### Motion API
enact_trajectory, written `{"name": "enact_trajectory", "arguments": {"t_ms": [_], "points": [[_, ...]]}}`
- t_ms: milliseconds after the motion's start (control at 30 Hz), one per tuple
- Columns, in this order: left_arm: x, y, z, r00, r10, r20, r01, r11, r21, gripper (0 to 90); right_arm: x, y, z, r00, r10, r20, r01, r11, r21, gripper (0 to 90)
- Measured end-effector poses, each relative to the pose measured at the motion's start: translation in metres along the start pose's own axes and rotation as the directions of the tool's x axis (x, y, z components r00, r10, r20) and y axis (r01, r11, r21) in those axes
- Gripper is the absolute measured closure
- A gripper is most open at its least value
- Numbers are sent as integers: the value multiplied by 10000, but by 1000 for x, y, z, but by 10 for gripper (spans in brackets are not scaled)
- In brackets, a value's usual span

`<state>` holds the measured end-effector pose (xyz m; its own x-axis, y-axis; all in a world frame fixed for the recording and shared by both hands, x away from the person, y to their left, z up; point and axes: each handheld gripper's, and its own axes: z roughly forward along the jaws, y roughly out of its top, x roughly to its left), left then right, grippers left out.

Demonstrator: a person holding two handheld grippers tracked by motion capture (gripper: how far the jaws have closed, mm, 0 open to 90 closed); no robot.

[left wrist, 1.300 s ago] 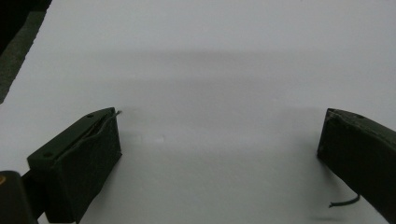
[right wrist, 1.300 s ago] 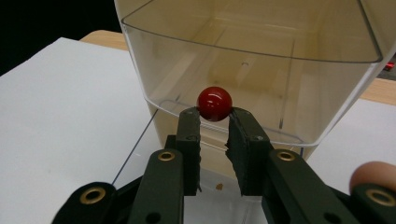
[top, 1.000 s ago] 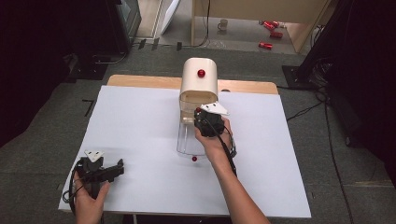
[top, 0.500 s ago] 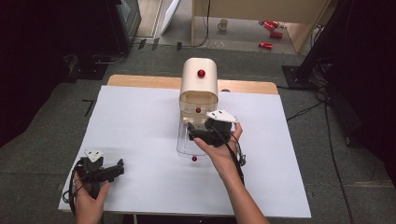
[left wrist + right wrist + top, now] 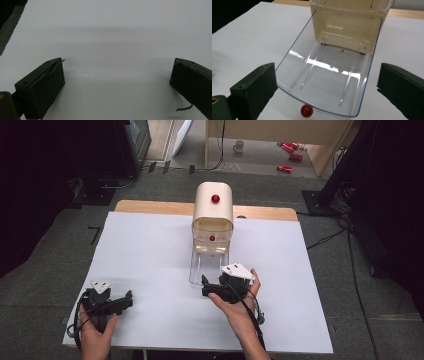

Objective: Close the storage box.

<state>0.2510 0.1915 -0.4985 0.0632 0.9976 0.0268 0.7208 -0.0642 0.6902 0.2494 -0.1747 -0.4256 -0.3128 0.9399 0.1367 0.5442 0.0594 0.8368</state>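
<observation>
Resting on a white table (image 5: 150,250), a person's two hands each hold a black two-jaw gripper near the front edge. The left gripper (image 5: 125,299) lies low at the near left corner of the table in the left hand (image 5: 95,332), and its own camera shows its jaws spread wide over bare white surface, with nothing between them. The right gripper (image 5: 206,287) sits in the right hand (image 5: 235,302) near the middle of the table, a grey three-cornered plate on top, pointing toward a cream bread box (image 5: 213,212) at the far edge. The right gripper's jaws are likewise spread apart and hold nothing, seen in the right gripper view on either side of the box's clear door (image 5: 329,77).

That clear door is swung down and lies flat on the table in front of the box, leaving the cream inside (image 5: 347,30) open to view. A small red knob (image 5: 306,110) sits at the door's front edge, just ahead of and between the right gripper's open jaws, not touching either. Another red knob (image 5: 215,198) shows on the box's rounded top in the high view.

A strip of wooden tabletop (image 5: 150,207) shows beyond the white surface. On the floor behind, a mug (image 5: 239,145) and several red cans (image 5: 290,150) lie near a wooden frame.
</observation>
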Motion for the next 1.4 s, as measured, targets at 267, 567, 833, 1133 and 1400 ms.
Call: {"name": "enact_trajectory", "arguments": {"t_ms": [267,567,833,1133,1400], "points": [[0,0,0,10000,-16,-1,16,10000,-14,0,8,-19,-6,9998,153,-129,-148,9994,319,0],[0,0,0,10000,4,1,-4,10000,0,0,21,-33,-11,9996,19,278,-24,9998,191,0],[0,0,0,10000,-17,-3,17,10000,-15,0,23,-53,-6,9968,516,616,-527,9985,167,31],[0,0,0,10000,-5,-2,5,10000,-2,0,27,-68,3,9962,570,662,-587,9980,244,456],[0,0,0,10000,-3,0,3,10000,0,0,26,-70,10,9956,881,326,-891,9955,308,678]]}}
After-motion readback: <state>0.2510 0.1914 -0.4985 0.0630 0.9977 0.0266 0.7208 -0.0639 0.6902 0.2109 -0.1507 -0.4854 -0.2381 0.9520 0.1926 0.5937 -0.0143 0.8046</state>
